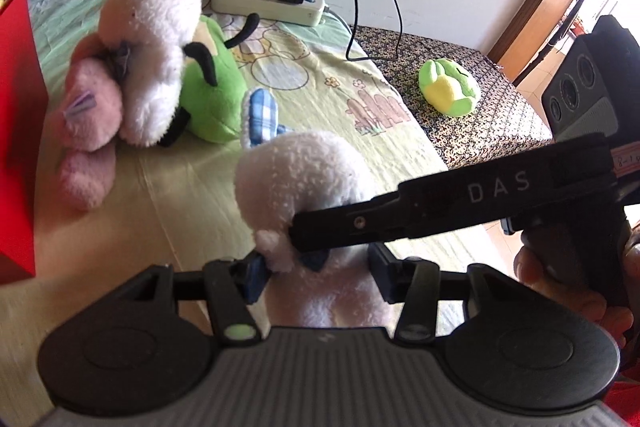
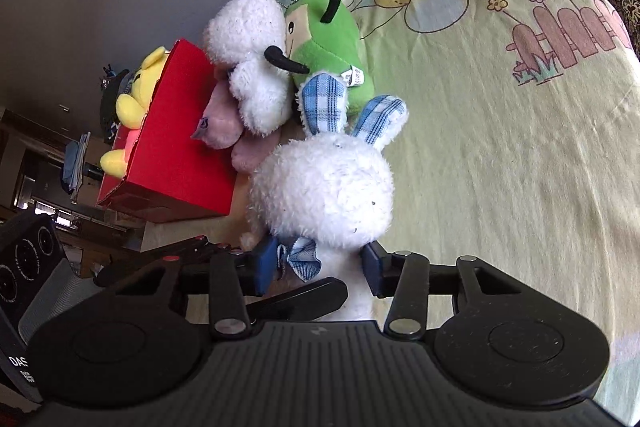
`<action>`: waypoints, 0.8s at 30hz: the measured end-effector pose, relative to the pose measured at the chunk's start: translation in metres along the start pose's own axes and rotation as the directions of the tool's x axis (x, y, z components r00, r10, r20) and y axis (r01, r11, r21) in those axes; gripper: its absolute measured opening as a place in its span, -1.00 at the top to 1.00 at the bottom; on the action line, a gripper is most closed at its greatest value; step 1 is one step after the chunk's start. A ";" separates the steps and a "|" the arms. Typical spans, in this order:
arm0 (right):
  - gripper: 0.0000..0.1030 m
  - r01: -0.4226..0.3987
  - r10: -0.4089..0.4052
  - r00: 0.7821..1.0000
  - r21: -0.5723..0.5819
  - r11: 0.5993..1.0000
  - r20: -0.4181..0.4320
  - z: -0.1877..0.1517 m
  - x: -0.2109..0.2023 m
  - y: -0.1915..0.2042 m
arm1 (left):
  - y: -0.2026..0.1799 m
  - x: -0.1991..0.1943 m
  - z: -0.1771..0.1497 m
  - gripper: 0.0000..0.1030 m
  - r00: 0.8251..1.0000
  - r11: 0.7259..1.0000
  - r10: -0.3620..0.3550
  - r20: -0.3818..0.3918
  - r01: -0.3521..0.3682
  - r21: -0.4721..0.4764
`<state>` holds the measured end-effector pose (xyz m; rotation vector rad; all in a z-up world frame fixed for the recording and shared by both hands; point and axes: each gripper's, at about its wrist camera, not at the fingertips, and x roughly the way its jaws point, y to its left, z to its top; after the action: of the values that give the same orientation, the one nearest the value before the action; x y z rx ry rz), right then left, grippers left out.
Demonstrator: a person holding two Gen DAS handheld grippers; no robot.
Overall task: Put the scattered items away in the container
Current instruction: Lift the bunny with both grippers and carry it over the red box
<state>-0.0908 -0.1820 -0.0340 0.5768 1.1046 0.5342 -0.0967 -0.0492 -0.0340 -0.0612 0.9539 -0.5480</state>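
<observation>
1. White fleece rabbit [image 1: 296, 179] w/ blue-check ears fills the left wrist view, centre to 6 o'clock, on the pale green sheet [image 1: 168, 195]. It sits well short of the red box [image 1: 16, 131], which is at the 9 o'clock edge.
2. The left claw [image 1: 318, 267] is narrow around the rabbit's lower body. Its 9 o'clock pad sits on a paw by the blue bow. Can't tell if the 3 o'clock pad presses, so that grip is unconfirmed.
3. One finger of the right claw [image 1: 360, 223] crosses in from 3 o'clock, its tip buried in the fleece below the head.
4. Axis in this view: the ear is up toward 11–12 o'clock and the body runs down to 6, so the long axis is approx 12–6, head away from the lens.
5. Right wrist view: the rabbit is again at centre. The right claw [image 2: 318, 267] is closed on its neck, one pad on the bow and the other on the fleece.
6. The ears fan toward 12–1 o'clock and the body drops to 6, so the axis reads the same. The eye dots sit on the 4 o'clock side of the head.
7. The box [image 2: 176, 147] is at 9–10 o'clock w/ a yellow plush [image 2: 132, 99] already inside. A 2nd white rabbit [image 2: 248, 39], a pink plush [image 2: 224, 123] and a green plush [image 2: 328, 43] are crowded against its near wall.
8. Doing it well, imo: get both pads firm first, since the fleece is soft and the head is heavy. Lift clear of the pile, carry it over the rim, and go in body-first beside the yellow plush. Don't snag the ears on the wall.
</observation>
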 end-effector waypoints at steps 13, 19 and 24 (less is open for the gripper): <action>0.09 -0.038 0.037 0.999 -0.081 0.996 -0.017 -0.034 0.044 0.089 | 0.051 -0.086 -0.042 0.05 1.000 0.999 0.001 0.028 -0.002 0.047; 0.09 -0.038 0.037 0.999 -0.067 0.997 -0.013 -0.046 0.085 0.147 | 0.106 -0.133 -0.054 0.05 0.999 0.996 -0.026 0.019 0.025 0.091; 0.09 -0.039 0.038 0.999 -0.072 0.997 -0.016 -0.054 0.116 0.189 | 0.156 -0.170 -0.066 0.05 0.998 0.989 -0.069 0.007 0.067 0.130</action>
<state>-0.1209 0.0422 -0.0025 0.5326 1.0855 0.6109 -0.1607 0.1776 0.0120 0.0201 0.9052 -0.6708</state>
